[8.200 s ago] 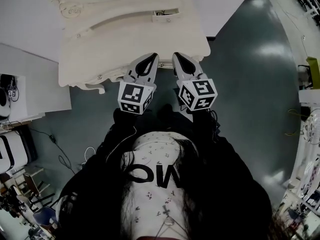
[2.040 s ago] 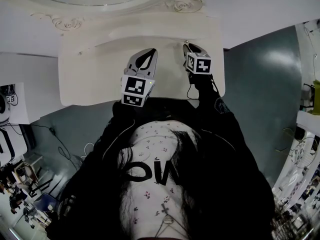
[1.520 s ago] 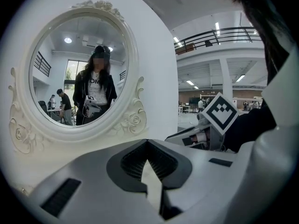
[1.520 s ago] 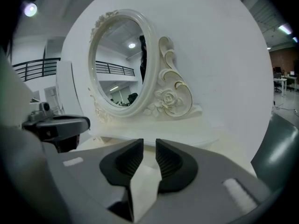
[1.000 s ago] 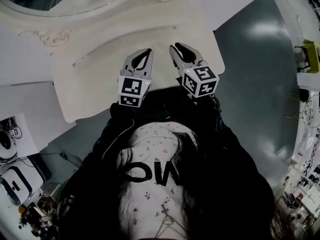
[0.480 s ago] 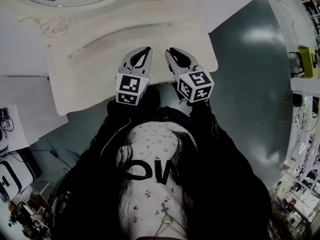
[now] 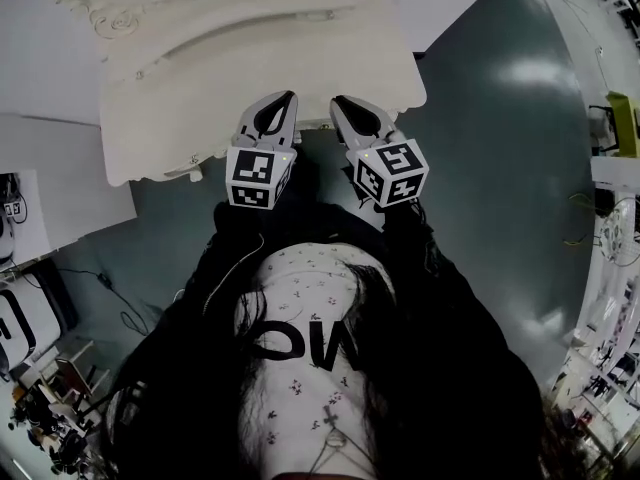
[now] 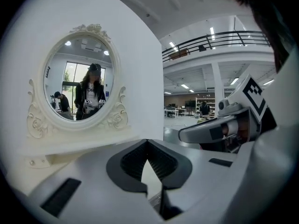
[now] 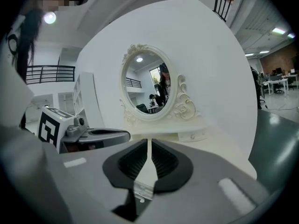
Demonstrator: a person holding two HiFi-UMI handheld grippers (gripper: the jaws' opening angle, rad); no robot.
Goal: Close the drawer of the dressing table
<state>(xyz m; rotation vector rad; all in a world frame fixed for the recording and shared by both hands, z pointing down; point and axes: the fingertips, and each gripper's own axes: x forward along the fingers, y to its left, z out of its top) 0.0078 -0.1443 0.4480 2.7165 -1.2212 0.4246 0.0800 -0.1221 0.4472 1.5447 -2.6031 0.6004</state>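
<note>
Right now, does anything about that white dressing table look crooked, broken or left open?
Nothing stands out. On the dressing table, the oval mirror is whole and the small drawer beneath it looks shut flush. The left gripper and right gripper hold nothing, fingers together.

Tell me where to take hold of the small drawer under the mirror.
Pinch the knob on the drawer's front, coming straight in from the table's near side. The front looks flush under the mirror, so only the knob stands proud to grip.
</note>
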